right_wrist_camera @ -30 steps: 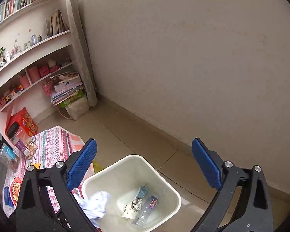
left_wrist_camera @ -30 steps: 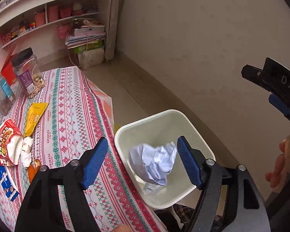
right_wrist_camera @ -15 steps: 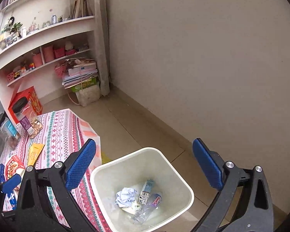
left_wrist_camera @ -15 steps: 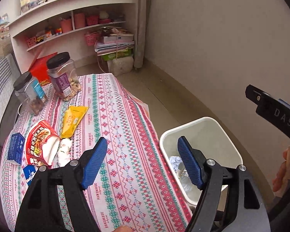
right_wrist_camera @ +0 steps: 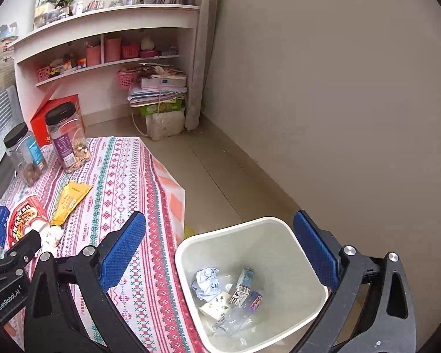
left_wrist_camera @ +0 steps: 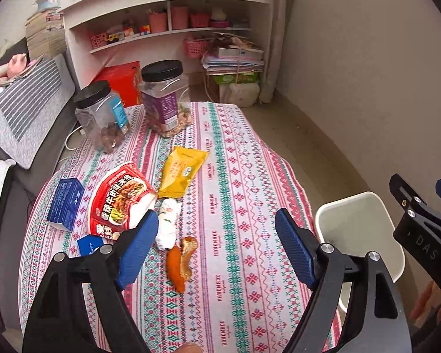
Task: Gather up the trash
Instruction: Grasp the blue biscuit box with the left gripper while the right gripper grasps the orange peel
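Note:
My left gripper [left_wrist_camera: 216, 242] hangs over the patterned tablecloth [left_wrist_camera: 244, 182], its jaws opening with nothing between them. Under it lie orange peel [left_wrist_camera: 178, 264], a crumpled white tissue [left_wrist_camera: 167, 223], a red noodle-cup lid [left_wrist_camera: 117, 197], a yellow snack packet [left_wrist_camera: 182, 170] and a blue box [left_wrist_camera: 66, 203]. The white bin [right_wrist_camera: 250, 282] stands on the floor by the table's right edge. Inside it lie a crumpled paper ball [right_wrist_camera: 205, 282], a small carton [right_wrist_camera: 242, 285] and a plastic bottle [right_wrist_camera: 235, 314]. My right gripper [right_wrist_camera: 220, 250] hovers open and empty over the bin's rim.
Two black-lidded clear jars [left_wrist_camera: 164, 97] [left_wrist_camera: 100, 114] stand at the table's far end, a red box [left_wrist_camera: 117, 79] behind them. White shelves [left_wrist_camera: 167, 29] and a stack of books [left_wrist_camera: 235, 58] line the back wall. A grey sofa [left_wrist_camera: 23, 111] borders the left. A hand [left_wrist_camera: 426, 303] shows at lower right.
The paper ball left my left gripper and now lies in the bin. Both grippers swung left, the left one from over the bin to over the table's litter.

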